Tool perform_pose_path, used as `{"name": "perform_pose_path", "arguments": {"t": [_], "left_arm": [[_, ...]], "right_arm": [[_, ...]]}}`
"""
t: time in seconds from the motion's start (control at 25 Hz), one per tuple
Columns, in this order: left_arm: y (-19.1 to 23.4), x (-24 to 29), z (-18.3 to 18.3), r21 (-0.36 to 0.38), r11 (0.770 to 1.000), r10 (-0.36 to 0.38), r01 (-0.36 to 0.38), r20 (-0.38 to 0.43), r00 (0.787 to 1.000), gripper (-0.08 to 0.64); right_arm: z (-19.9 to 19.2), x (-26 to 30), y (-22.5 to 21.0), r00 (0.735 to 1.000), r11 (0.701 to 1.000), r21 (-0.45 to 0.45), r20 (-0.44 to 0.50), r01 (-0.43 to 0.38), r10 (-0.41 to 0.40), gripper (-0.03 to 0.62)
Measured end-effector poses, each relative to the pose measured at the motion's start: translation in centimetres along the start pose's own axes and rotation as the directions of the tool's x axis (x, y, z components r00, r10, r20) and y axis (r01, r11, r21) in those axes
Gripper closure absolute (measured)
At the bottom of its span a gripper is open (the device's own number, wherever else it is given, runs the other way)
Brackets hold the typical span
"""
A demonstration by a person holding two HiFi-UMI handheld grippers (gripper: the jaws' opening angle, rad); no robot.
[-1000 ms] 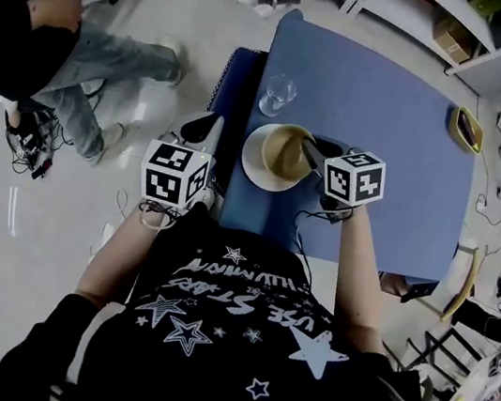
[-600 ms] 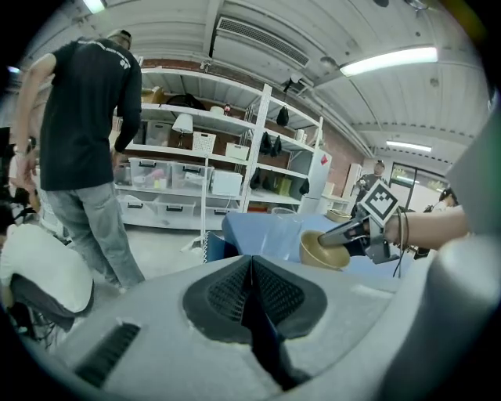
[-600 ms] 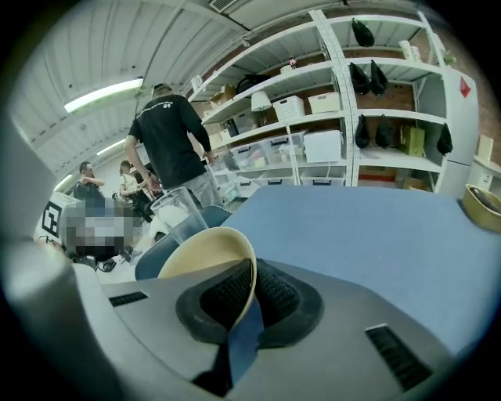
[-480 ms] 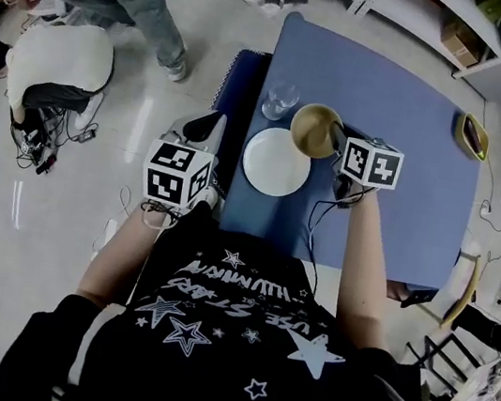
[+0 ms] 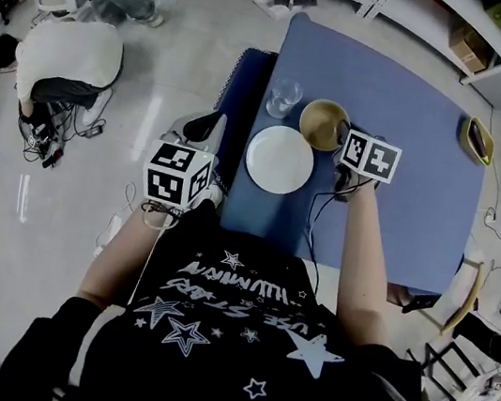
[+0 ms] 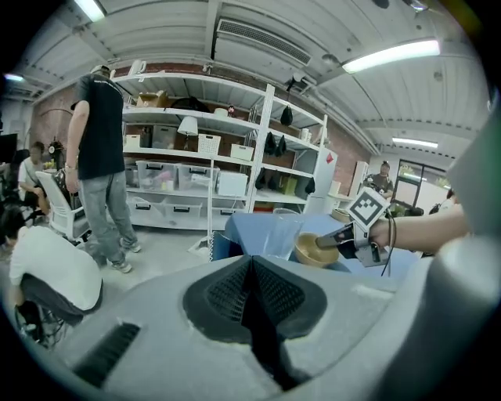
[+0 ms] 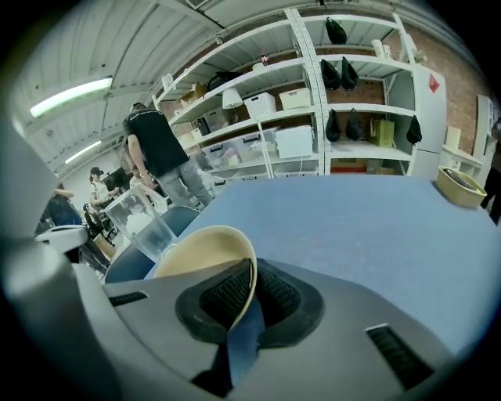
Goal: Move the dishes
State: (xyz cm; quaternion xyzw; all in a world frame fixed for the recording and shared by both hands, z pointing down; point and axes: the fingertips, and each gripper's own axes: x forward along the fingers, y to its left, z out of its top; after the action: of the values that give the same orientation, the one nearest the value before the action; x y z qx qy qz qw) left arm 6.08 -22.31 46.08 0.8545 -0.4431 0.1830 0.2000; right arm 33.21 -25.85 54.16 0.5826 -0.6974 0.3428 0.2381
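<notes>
Lifted off the white plate (image 5: 279, 159) and carried up-right: tan bowl (image 5: 324, 124), now just right of the glass (image 5: 284, 97), rim pinched in the right gripper (image 7: 244, 301). Left gripper (image 6: 252, 301) closed on nothing, centre left. Probably mid-placement; next, lower flat onto the blue table (image 5: 416, 118), then let go.

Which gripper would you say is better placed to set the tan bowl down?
Right: the right gripper grips the rim of the tan bowl over the blue table; the left gripper is empty, off its edge.
</notes>
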Motion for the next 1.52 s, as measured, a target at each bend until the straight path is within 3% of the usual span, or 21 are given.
{"name": "perform_pose_path", "arguments": {"t": [0.12,0.28,0.6,0.84,1.04,1.32,1.52], "left_arm": [[-0.6,-0.6,0.0,0.005,1.0,0.003,-0.003,0.002,1.0,0.54],[-1.3,-1.4,0.1,0.017,1.0,0.01,-0.01,0.011,1.0,0.54],[-4.3,-4.0,0.4,0.022,0.998,0.061,-0.062,0.059,0.996,0.54],[-5.6,-5.8,0.4,0.022,0.995,0.096,-0.099,0.083,0.992,0.54],[-5.7,-6.9,-0.2,0.041,0.996,0.073,-0.076,0.087,0.994,0.54],[-4.4,-8.3,-1.3,0.054,0.998,-0.024,0.019,0.088,0.996,0.54],[-3.2,-9.9,-2.1,0.091,0.989,-0.126,0.119,0.078,0.989,0.54]], "right_arm": [[-0.1,-0.3,-0.4,0.999,0.998,-0.036,0.013,0.043,-0.043,0.53],[0.3,-1.0,-0.4,0.998,0.999,-0.036,0.052,0.04,-0.038,0.443],[2.1,-6.7,-0.2,0.981,0.995,-0.103,0.192,0.005,0.015,0.426],[2.5,-9.7,1.5,0.961,0.986,-0.159,0.265,-0.041,0.082,0.448],[1.3,-11.4,2.9,0.952,0.989,-0.145,0.296,-0.04,0.082,0.466],[-1.5,-13.4,6.0,0.952,0.993,-0.112,0.306,0.029,0.006,0.505],[-3.6,-15.3,9.3,0.939,0.994,-0.054,0.338,0.092,-0.069,0.583]]}}
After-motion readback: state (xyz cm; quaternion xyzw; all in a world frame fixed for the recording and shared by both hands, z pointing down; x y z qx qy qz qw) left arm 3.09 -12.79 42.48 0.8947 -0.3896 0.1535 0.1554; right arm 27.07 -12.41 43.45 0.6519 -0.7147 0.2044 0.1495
